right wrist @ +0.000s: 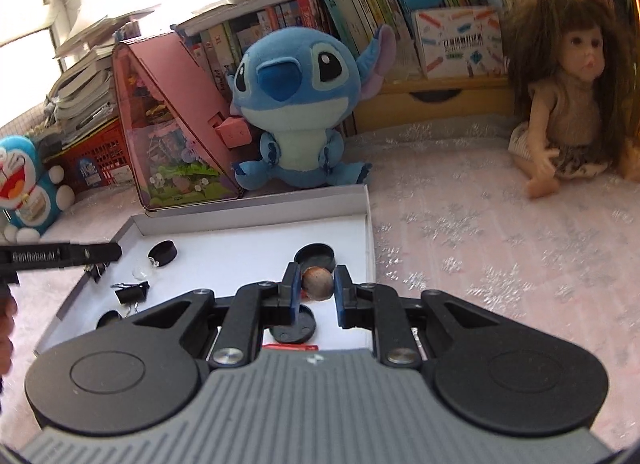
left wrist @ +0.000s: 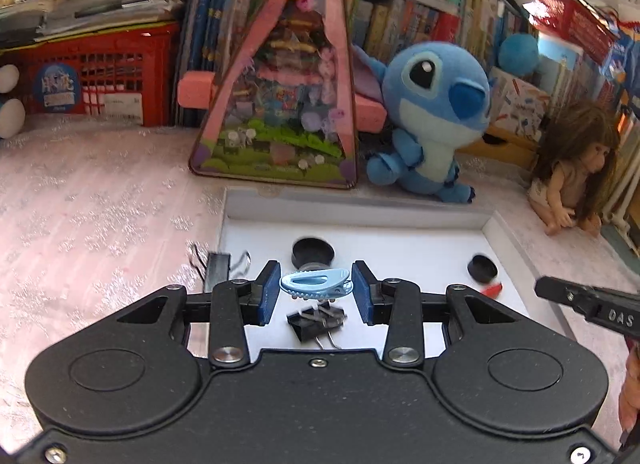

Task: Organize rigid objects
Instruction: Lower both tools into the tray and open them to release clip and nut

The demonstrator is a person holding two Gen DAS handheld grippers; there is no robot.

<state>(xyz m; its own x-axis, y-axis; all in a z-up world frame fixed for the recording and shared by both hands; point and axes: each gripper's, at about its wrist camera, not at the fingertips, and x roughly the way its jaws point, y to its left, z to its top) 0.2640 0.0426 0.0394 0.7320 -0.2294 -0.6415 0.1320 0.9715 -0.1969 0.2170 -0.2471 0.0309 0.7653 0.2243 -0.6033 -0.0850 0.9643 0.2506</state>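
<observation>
My left gripper [left wrist: 316, 284] is shut on a light blue hair clip [left wrist: 316, 283], held crosswise between its blue pads above a shallow white box [left wrist: 360, 208]. Under it lies a black binder clip [left wrist: 316, 323]; another binder clip [left wrist: 218, 270] sits at the box's left edge. In the box are black round caps [left wrist: 313, 251] [left wrist: 483, 267] and a small red piece [left wrist: 493, 289]. My right gripper [right wrist: 317, 284] is shut on a small brown ball [right wrist: 318, 282] over the same box [right wrist: 256, 220], near a black cap [right wrist: 315, 257]. A binder clip [right wrist: 132, 292] lies further left.
A blue plush toy [left wrist: 432, 120] and a pink triangular toy house [left wrist: 280, 92] stand behind the box. A doll [right wrist: 568, 104] sits at the right on the pale patterned cloth [right wrist: 500, 232]. A red crate [left wrist: 100, 76], books and a blue cat plush [right wrist: 28, 188] line the back.
</observation>
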